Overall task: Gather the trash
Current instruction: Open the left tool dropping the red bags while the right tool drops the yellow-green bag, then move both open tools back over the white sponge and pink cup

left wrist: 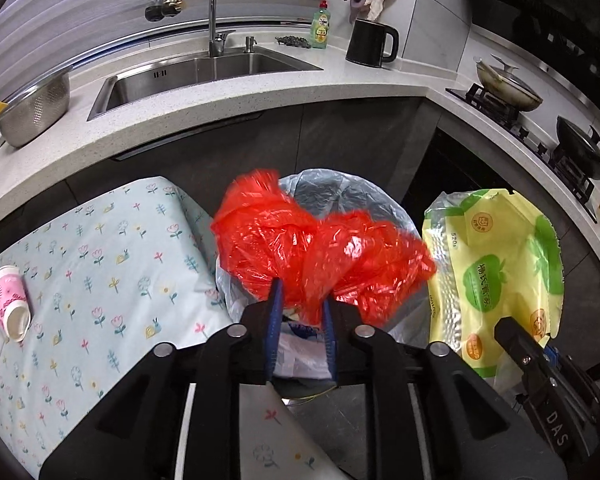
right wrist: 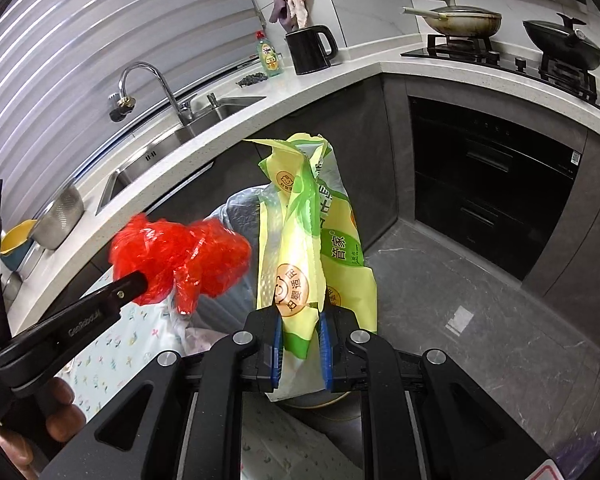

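My left gripper (left wrist: 300, 312) is shut on a crumpled red plastic bag (left wrist: 316, 256) and holds it over the lined trash bin (left wrist: 340, 192). The red bag also shows in the right wrist view (right wrist: 180, 260), with the left gripper's finger beside it. My right gripper (right wrist: 300, 332) is shut on a yellow-green empty package (right wrist: 312, 240) and holds it upright just right of the bin (right wrist: 240, 208). The package shows in the left wrist view (left wrist: 496, 272) beside the red bag. A pink paper cup (left wrist: 8, 302) lies on its side on the floral tablecloth (left wrist: 100, 280).
A white counter (left wrist: 260, 96) with a steel sink (left wrist: 196, 76), colander (left wrist: 36, 108), soap bottle (left wrist: 321, 26) and black kettle (left wrist: 370, 44) runs behind. Stove with pans (right wrist: 500, 32) at the right. Dark cabinets and oven (right wrist: 488, 184) stand beyond the grey floor (right wrist: 480, 320).
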Motion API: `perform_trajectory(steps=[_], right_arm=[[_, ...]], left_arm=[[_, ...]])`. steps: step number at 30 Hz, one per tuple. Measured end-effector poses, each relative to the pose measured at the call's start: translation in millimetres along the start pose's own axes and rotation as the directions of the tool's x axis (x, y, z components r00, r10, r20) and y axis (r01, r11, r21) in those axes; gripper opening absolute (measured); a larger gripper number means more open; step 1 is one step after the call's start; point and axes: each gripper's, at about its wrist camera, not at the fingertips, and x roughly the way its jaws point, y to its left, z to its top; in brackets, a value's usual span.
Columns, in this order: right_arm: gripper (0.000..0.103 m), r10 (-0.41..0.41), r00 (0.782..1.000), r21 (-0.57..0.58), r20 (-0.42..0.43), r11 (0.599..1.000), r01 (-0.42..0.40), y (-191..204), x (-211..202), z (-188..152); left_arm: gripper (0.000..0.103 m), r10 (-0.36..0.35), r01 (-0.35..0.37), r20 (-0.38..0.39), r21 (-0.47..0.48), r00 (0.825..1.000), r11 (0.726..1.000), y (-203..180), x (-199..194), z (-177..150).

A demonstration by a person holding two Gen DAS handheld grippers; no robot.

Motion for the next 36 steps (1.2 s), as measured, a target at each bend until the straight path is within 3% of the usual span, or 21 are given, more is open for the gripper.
perform_trajectory(steps=[1,3,4,12,15,16,17,19,36], right_arm=[[0.014,0.002,1.0,-0.001,0.001,1.0,-0.002,1,1,1],[0.014,0.005,1.0,-0.006,0.002,1.0,-0.005,4,4,2],[0.014,0.007,1.0,-0.01,0.002,1.0,-0.007,5,6,3],[0.015,0.032,0.999,-0.07,0.005,0.997,-0.032,34,20,14],[0.021,0.044,0.999,-0.09,0.004,0.995,-0.044,48,28,19],[0.025,0.047,0.999,-0.097,0.009,0.994,-0.046,52,31,20],[0.04,0.047,0.999,-0.102,0.013,0.994,-0.046,56,34,21],[0.055,0.032,0.999,-0.108,0.028,0.994,-0.029,62,38,23],[0.057,0.081,0.997,-0.149,0.018,0.986,-0.077,99,4,7]], left_arm=[[0.028,0.003,-0.003,0.004,-0.003,1.0,1.0,1,1,1],[0.048,0.005,-0.004,0.011,-0.024,1.0,1.0,5,1,3],[0.05,0.002,-0.002,0.016,-0.036,1.0,0.999,7,1,4],[0.055,0.031,-0.028,0.041,-0.094,0.999,0.995,36,-11,0],[0.057,0.049,-0.043,0.045,-0.116,0.998,0.992,49,-17,-4],[0.059,0.054,-0.048,0.046,-0.126,0.997,0.991,54,-19,-5],[0.06,0.063,-0.055,0.05,-0.138,0.997,0.989,59,-22,-7],[0.06,0.077,-0.069,0.056,-0.145,0.995,0.987,66,-26,-9],[0.063,0.122,-0.109,0.068,-0.18,0.99,0.978,99,-62,-28]])
